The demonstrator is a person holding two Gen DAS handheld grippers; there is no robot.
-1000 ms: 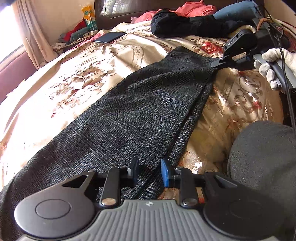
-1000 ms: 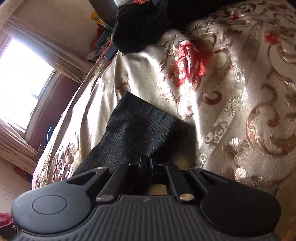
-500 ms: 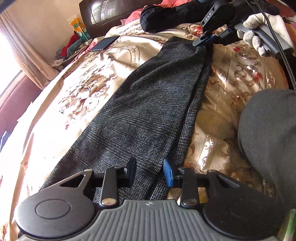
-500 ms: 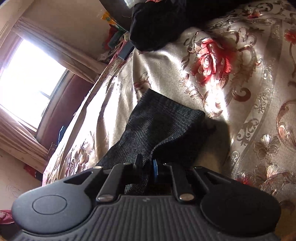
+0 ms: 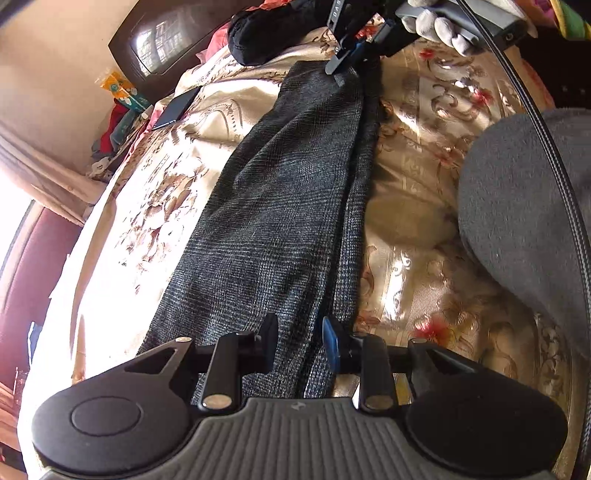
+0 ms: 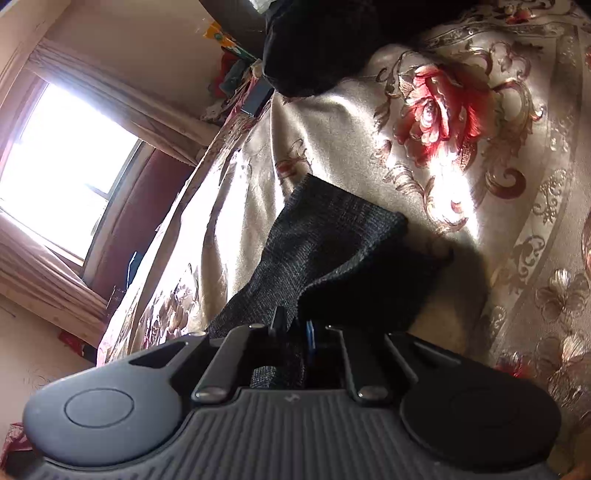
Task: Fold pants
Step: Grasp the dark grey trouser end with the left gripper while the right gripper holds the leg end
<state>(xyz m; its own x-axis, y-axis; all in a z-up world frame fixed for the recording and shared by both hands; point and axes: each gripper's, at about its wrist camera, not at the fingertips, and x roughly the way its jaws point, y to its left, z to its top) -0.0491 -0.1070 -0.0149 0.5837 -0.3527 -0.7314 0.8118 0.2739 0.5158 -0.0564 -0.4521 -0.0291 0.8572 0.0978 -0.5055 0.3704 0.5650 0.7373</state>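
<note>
dark grey pants (image 5: 288, 206) lying lengthwise on floral bedspread (image 5: 417, 155), legs stacked | right gripper (image 6: 293, 328) pinching far hem, fabric bunched between tips, looks slightly lifted | left gripper (image 5: 299, 341) spread, fingers straddling near end, contact unclear | black bundle (image 5: 269, 33) beyond hem

The pants (image 5: 280, 206) are dark grey with a fine woven check. They lie lengthwise on the bed (image 5: 155, 192), legs stacked one on the other and the long edges slightly offset. The far end (image 6: 332, 243) is raised off the bed and creased, with one corner folded under in shadow.
</note>
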